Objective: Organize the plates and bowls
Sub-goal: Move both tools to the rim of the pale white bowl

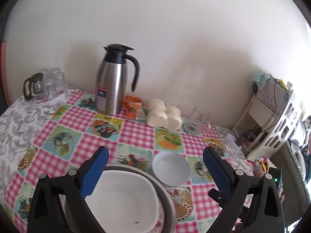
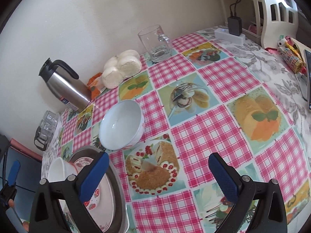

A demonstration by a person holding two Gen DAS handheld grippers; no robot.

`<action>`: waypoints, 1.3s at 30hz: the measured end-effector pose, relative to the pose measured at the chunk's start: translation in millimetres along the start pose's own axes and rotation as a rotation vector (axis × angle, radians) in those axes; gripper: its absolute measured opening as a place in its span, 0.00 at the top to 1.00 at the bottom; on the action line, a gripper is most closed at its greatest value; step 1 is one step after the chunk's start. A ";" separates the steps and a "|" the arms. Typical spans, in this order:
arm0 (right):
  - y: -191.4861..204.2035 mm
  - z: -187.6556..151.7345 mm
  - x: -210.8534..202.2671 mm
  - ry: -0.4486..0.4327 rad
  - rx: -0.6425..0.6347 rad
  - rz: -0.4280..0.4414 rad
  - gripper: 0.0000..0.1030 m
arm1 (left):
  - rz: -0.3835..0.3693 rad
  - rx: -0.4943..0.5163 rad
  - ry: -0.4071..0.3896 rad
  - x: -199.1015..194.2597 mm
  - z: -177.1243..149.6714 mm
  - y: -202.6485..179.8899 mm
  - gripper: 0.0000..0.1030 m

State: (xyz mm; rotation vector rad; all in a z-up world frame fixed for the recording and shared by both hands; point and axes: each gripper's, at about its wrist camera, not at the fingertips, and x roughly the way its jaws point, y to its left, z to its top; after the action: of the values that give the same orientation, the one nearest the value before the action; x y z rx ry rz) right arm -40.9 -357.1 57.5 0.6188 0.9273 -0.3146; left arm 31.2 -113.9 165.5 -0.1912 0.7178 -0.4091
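Observation:
A round white bowl (image 1: 171, 168) (image 2: 122, 125) stands alone on the checked tablecloth. Beside it lies a stack: a squarish white bowl (image 1: 122, 200) (image 2: 60, 170) on a flowered plate (image 2: 101, 192), all on a grey metal plate (image 1: 167, 200) (image 2: 116, 176). My left gripper (image 1: 155, 171) is open and hovers over the stack's far edge, with the round bowl between its blue pads. My right gripper (image 2: 158, 178) is open over the cloth, just right of the stack and nearer than the round bowl, holding nothing.
A steel thermos jug (image 1: 114, 81) (image 2: 66, 85), a bag of white buns (image 1: 165, 115) (image 2: 121, 67) and a glass mug (image 2: 155, 43) stand along the wall. A tray of glasses (image 1: 48, 85) sits far left. A charger and power strip (image 2: 231, 32) and a white chair lie right.

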 end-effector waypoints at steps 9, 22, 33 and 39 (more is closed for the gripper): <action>-15.8 5.9 11.7 0.010 0.046 -0.007 0.00 | -0.010 0.034 0.157 41.6 -5.9 -30.1 0.05; -4.1 17.6 27.8 -0.008 0.034 0.001 0.00 | 0.056 0.021 0.231 80.9 -5.5 -23.5 0.07; 8.4 25.8 53.8 0.003 0.026 0.028 0.04 | 0.070 0.092 0.265 105.6 -13.1 -36.9 0.23; 8.0 27.1 70.3 0.023 0.031 0.038 0.19 | 0.082 0.124 0.282 119.2 -18.2 -44.0 0.24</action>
State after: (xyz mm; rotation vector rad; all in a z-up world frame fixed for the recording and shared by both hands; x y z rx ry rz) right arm 20.8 -367.1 14.7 0.6688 0.9335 -0.2889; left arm 86.8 -205.1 94.2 0.0149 0.9709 -0.4047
